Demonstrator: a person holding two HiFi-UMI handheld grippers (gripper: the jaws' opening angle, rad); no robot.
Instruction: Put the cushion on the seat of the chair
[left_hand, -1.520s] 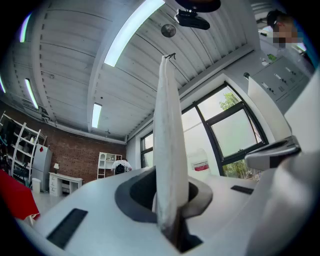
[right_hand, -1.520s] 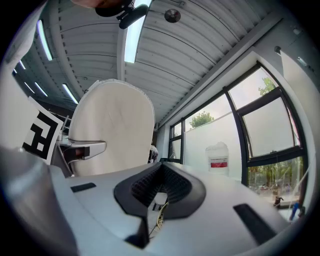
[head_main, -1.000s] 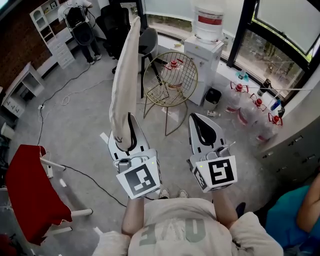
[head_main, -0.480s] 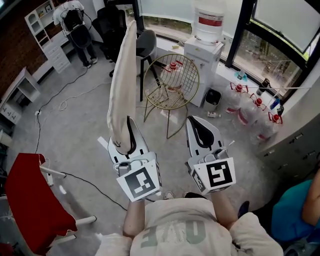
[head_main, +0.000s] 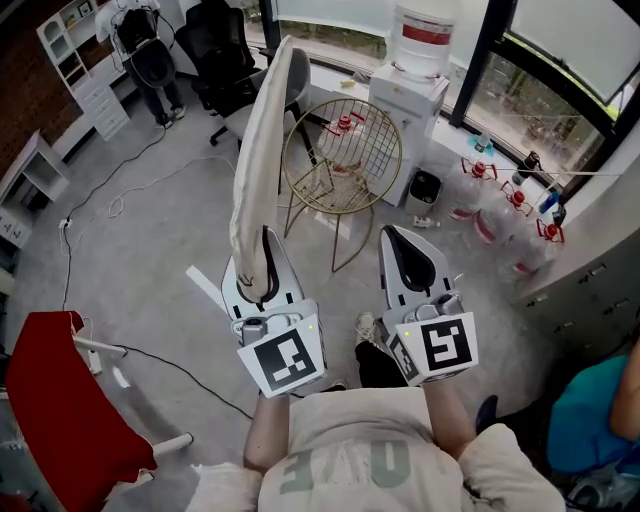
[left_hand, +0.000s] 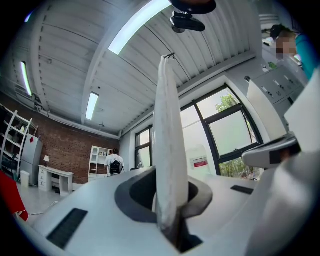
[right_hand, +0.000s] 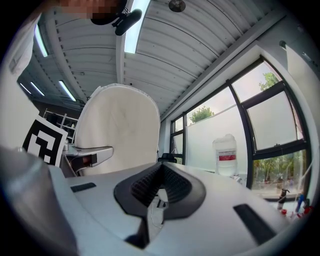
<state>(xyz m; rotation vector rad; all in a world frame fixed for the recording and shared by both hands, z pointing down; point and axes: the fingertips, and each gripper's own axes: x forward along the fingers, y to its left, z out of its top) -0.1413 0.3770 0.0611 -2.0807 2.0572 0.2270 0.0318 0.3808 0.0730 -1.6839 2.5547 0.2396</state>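
A cream cushion (head_main: 260, 160) stands on edge, its lower rim pinched by my left gripper (head_main: 262, 272). In the left gripper view the cushion (left_hand: 169, 145) rises straight up from between the jaws of the left gripper (left_hand: 171, 202), which is shut on it. My right gripper (head_main: 405, 262) is held beside it, shut with nothing inside; its ribbed pads (right_hand: 150, 187) meet. The right gripper view shows the cushion's broad face (right_hand: 120, 132) to its left. The gold wire chair (head_main: 343, 155) stands on the floor ahead, just beyond the cushion's top, with its round seat bare.
A white water dispenser (head_main: 415, 70) stands behind the chair, with bottles (head_main: 500, 205) along the window wall to the right. A black office chair (head_main: 225, 50) is at the back left. A red-draped stand (head_main: 55, 410) and cables (head_main: 130, 195) lie to the left.
Both grippers and the cushion have moved forward towards the wire chair. The cushion's top now leans a little more to the right. Both grips look the same.
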